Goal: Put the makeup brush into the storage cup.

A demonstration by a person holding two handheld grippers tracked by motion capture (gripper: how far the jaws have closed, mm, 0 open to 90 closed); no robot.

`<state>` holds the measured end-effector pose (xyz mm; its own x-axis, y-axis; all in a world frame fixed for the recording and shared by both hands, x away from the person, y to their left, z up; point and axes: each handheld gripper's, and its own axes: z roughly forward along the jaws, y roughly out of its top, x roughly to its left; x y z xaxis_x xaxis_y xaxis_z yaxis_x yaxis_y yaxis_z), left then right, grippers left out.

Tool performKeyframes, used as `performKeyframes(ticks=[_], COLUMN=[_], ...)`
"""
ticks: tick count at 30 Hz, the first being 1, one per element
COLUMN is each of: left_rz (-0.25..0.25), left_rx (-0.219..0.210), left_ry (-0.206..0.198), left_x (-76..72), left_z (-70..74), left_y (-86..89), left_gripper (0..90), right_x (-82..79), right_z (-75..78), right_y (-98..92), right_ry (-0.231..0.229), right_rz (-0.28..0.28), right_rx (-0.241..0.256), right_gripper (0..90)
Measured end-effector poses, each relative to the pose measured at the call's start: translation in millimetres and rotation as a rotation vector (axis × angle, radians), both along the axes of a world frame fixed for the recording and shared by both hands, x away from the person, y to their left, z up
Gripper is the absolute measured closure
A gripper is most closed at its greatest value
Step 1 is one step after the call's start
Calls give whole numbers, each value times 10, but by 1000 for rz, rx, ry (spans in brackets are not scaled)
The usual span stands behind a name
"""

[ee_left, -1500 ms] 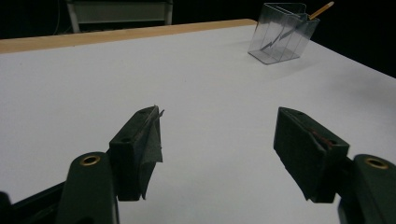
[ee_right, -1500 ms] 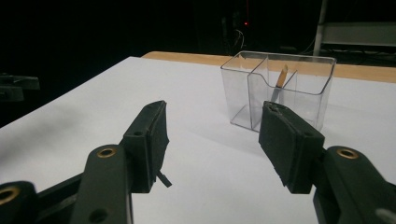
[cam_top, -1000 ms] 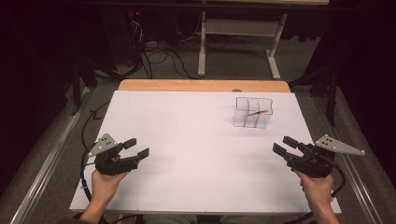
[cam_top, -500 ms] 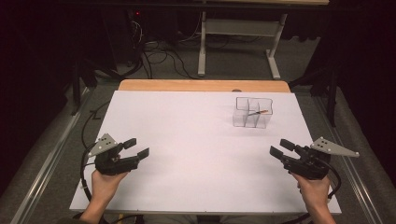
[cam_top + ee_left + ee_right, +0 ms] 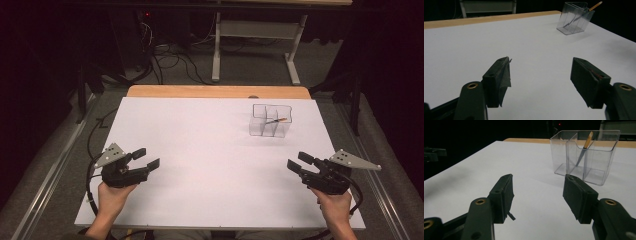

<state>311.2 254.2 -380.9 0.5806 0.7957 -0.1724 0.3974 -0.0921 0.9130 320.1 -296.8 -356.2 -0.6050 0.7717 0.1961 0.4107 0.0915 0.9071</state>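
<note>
The brush stands tilted in the holder well ahead of my right gripper, which gapes empty.

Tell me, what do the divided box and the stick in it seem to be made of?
The box looks like clear glossy plastic: the table shows through its walls, and the edges catch light. The stick is harder to tell: a tan top, perhaps wood, and a thin grey lower part, perhaps metal.
</note>
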Motion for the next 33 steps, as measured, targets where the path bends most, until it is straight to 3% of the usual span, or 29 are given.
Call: performKeyframes(ticks=[22, 33], left_rz=[0, -1], left_rx=[2, 1], left_ry=[-2, -4], left_x=[-3, -4], left_z=[1, 2], left_y=[-2, -4], left_gripper=[322, 322], right_x=[-5, 3], right_z=[-108, -170], right_y=[32, 75], right_ry=[11, 12], right_rz=[-4, -5], right_rx=[-33, -77], right_gripper=[428, 426])
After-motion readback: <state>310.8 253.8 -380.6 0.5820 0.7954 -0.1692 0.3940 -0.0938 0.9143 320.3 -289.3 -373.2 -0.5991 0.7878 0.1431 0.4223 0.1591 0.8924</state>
